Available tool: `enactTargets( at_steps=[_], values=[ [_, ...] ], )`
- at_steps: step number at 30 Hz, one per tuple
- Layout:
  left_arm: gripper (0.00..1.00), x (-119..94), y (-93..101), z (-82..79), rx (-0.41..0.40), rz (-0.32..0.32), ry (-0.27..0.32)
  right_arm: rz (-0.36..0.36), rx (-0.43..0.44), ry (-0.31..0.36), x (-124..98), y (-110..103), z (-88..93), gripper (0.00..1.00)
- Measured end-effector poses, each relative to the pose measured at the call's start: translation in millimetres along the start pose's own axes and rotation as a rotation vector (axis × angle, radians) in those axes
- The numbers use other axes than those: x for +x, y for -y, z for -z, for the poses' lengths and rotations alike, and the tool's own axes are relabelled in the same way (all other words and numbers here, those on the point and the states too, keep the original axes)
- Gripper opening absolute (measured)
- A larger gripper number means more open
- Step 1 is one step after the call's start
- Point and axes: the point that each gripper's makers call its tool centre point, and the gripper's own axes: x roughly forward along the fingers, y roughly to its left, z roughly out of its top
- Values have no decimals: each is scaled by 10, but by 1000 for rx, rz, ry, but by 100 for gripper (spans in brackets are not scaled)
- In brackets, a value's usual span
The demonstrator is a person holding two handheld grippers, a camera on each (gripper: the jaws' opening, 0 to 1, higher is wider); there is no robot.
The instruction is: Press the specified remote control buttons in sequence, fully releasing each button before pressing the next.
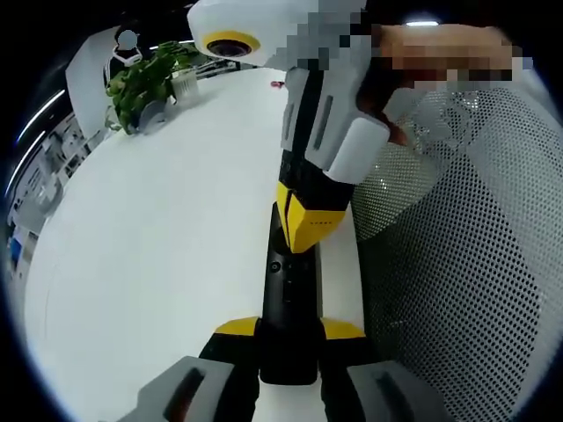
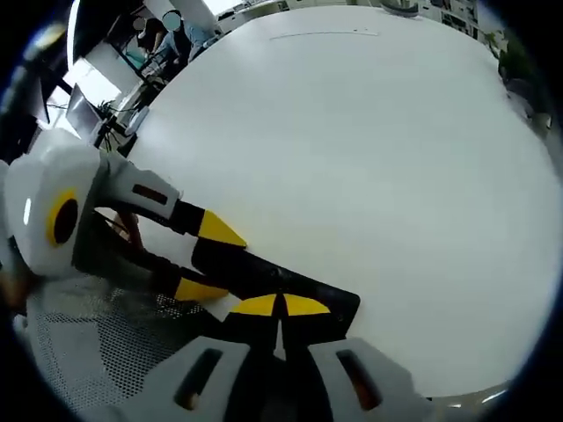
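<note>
A slim black remote (image 1: pixel 288 299) lies lengthwise over the white table (image 1: pixel 158 246). My left gripper (image 1: pixel 290 330) is shut on its near end, one yellow-tipped jaw on each long side. My right gripper (image 1: pixel 306 220) comes down from above with its yellow tips together, resting on the remote's upper face near the far end. In the right gripper view, the right gripper (image 2: pixel 281 305) has its tips shut and touching the remote (image 2: pixel 264 272). The left gripper (image 2: pixel 209 260) clamps the remote from the left. The buttons under the tips are hidden.
A potted green plant (image 1: pixel 145 83) stands at the table's far left corner. A person's white mesh garment (image 1: pixel 466 255) fills the right side, with a hand (image 1: pixel 440 48) holding the right gripper. Desks and office clutter (image 2: pixel 163 40) lie beyond the table's (image 2: pixel 352 132) far edge.
</note>
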Motion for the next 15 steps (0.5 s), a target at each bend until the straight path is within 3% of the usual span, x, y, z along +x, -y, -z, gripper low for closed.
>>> enactTargets(
  at_steps=[15],
  values=[
    [25, -3, 6, -1, -3, 3, 6, -11, 76, -63, -46, 40, 98, 0]
  ],
)
